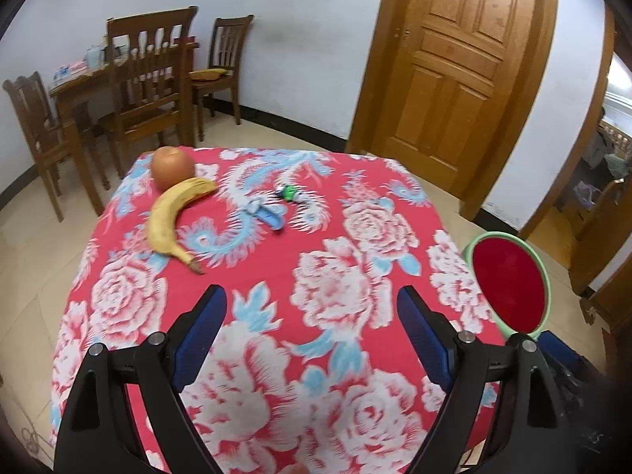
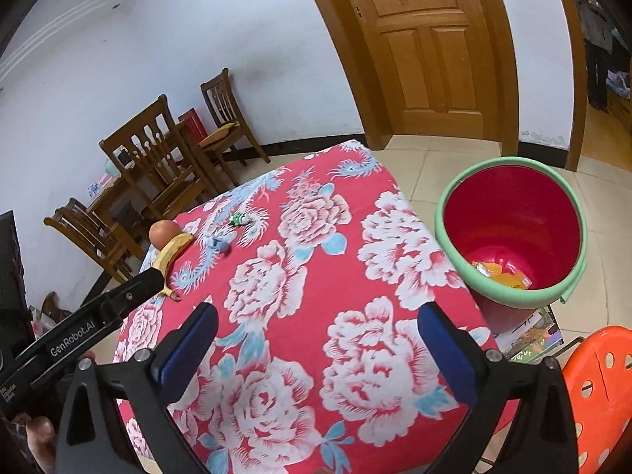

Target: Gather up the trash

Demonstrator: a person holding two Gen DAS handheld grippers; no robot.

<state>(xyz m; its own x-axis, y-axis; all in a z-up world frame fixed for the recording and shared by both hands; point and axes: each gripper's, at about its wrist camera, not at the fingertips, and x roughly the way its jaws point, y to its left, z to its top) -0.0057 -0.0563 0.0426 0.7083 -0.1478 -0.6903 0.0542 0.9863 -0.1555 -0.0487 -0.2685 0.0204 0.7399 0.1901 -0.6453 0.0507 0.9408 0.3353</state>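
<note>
A blue and white wrapper (image 1: 265,212) and a small green wrapper (image 1: 289,192) lie on the far part of the red flowered tablecloth (image 1: 276,276). They also show small in the right wrist view, the blue one (image 2: 221,244) and the green one (image 2: 240,219). A red bin with a green rim (image 2: 509,233) stands right of the table and holds orange wrappers (image 2: 501,273). My left gripper (image 1: 312,308) is open and empty above the near part of the table. My right gripper (image 2: 318,324) is open and empty too, left of the bin.
A banana (image 1: 173,217) and an orange fruit (image 1: 173,168) lie at the table's far left corner. Wooden chairs and a table (image 1: 130,79) stand by the back wall. A wooden door (image 1: 454,59) is behind. An orange stool (image 2: 600,391) stands at the right.
</note>
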